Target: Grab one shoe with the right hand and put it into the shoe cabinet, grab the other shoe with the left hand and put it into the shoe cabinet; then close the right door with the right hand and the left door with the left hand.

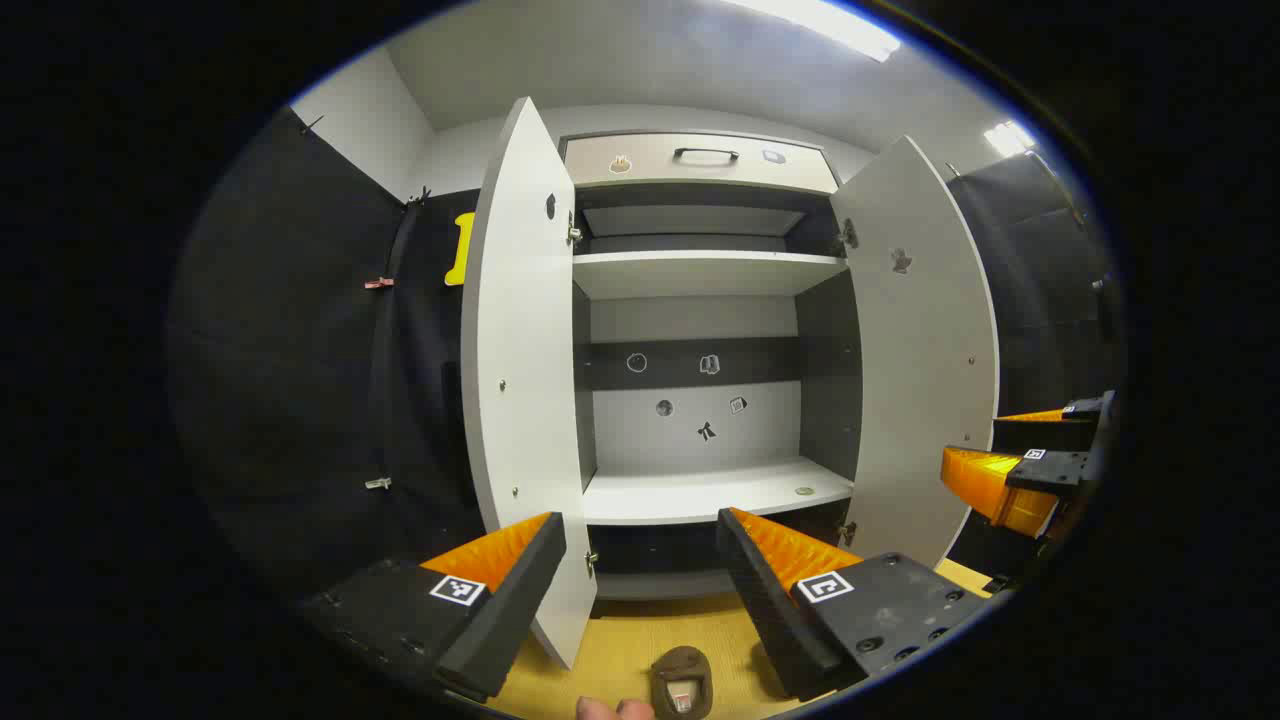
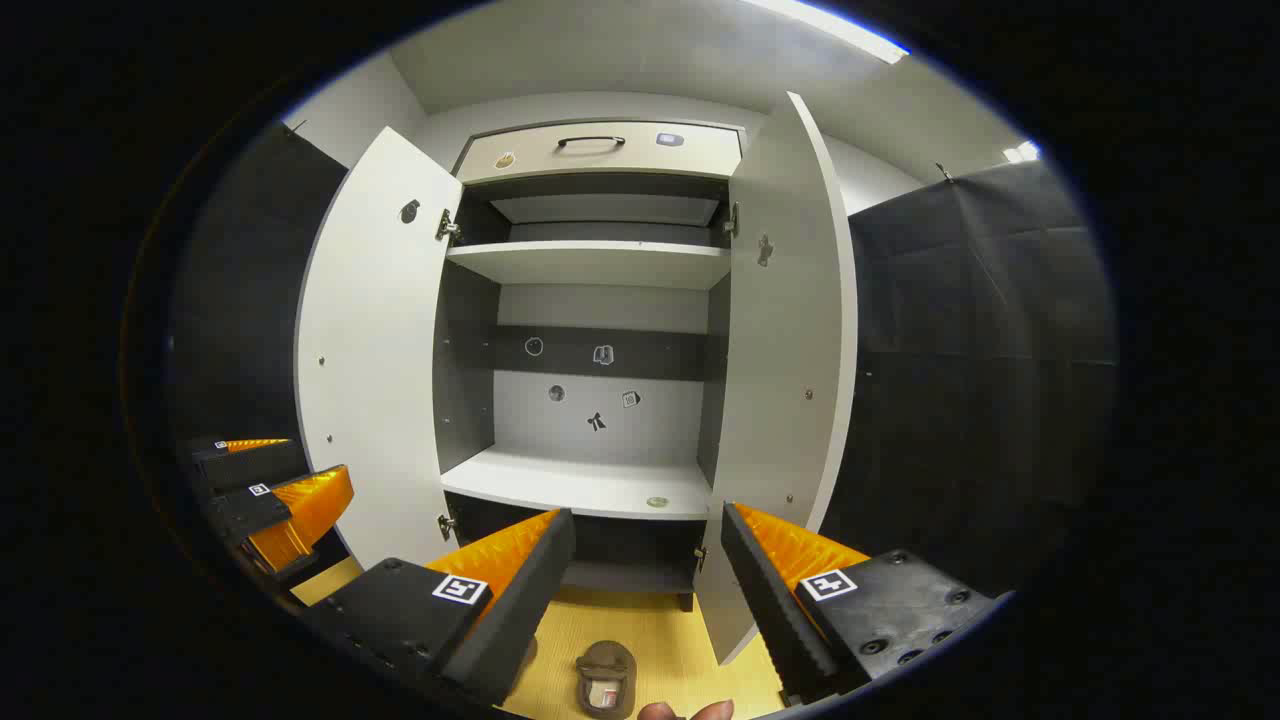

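**Cabinet stood open, shoe on the floor, both tongs empty**

The tall white shoe cabinet with dark grey inner walls (image 1: 700, 300) (image 2: 600, 300) faced both cameras with its two doors swung wide. In the left gripper view the white left door (image 1: 520, 370) stood nearly edge-on and the white right door (image 1: 925, 350) angled outward; in the right gripper view the left door (image 2: 375, 350) showed its broad inner face and the right door (image 2: 790, 330) stood nearly edge-on. A white lower shelf (image 1: 700, 492) (image 2: 580, 485) and a white upper shelf (image 1: 700, 270) (image 2: 590, 262) carried no shoes. Above them sat a pale drawer front with a dark handle (image 1: 705, 155) (image 2: 590, 142).

Below the cabinet lay a yellow wood-grain floor (image 1: 620, 640) (image 2: 660, 630). On it, just in front of the cabinet, rested a brown shoe (image 1: 682, 680) (image 2: 606, 678), seen between each camera's own fingers at the lower edge of the view.

The left tongs (image 1: 640, 560) were spread wide and gripped nothing; they also appeared at the left edge of the right gripper view (image 2: 285, 480). The right tongs (image 2: 648, 560) were likewise spread wide and empty, and appeared at the right edge of the left gripper view (image 1: 1010, 450).
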A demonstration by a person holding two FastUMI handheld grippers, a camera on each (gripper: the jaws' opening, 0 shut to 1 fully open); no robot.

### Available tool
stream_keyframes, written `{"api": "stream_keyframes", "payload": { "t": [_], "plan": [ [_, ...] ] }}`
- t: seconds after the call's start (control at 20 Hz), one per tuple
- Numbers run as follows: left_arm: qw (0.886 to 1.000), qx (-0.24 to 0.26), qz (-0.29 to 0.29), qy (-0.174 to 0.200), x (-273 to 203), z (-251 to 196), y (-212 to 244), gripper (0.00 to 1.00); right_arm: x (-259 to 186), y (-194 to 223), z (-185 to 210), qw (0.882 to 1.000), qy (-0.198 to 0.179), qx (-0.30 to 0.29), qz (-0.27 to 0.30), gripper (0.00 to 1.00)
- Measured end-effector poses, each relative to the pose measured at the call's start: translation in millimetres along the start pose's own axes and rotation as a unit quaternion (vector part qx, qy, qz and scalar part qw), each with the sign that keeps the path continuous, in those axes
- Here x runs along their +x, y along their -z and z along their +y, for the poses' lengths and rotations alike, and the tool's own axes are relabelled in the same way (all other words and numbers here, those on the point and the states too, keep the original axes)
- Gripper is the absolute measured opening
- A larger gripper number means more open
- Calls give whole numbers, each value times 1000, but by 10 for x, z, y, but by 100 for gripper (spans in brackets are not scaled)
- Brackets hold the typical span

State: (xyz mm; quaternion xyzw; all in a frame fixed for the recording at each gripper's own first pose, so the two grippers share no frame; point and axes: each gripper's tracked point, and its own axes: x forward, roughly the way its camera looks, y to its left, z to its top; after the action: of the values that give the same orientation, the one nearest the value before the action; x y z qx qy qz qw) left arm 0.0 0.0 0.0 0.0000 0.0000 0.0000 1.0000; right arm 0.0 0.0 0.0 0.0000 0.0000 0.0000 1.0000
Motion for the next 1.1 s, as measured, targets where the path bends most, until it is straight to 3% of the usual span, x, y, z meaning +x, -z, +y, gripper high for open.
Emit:
{"api": "stream_keyframes", "payload": {
  "t": [1.1],
  "plan": [
    [1000,-6,-8,-7,51,98,-50,96,62,-25,38,1000,4,-7,-9,98]
  ]
}}
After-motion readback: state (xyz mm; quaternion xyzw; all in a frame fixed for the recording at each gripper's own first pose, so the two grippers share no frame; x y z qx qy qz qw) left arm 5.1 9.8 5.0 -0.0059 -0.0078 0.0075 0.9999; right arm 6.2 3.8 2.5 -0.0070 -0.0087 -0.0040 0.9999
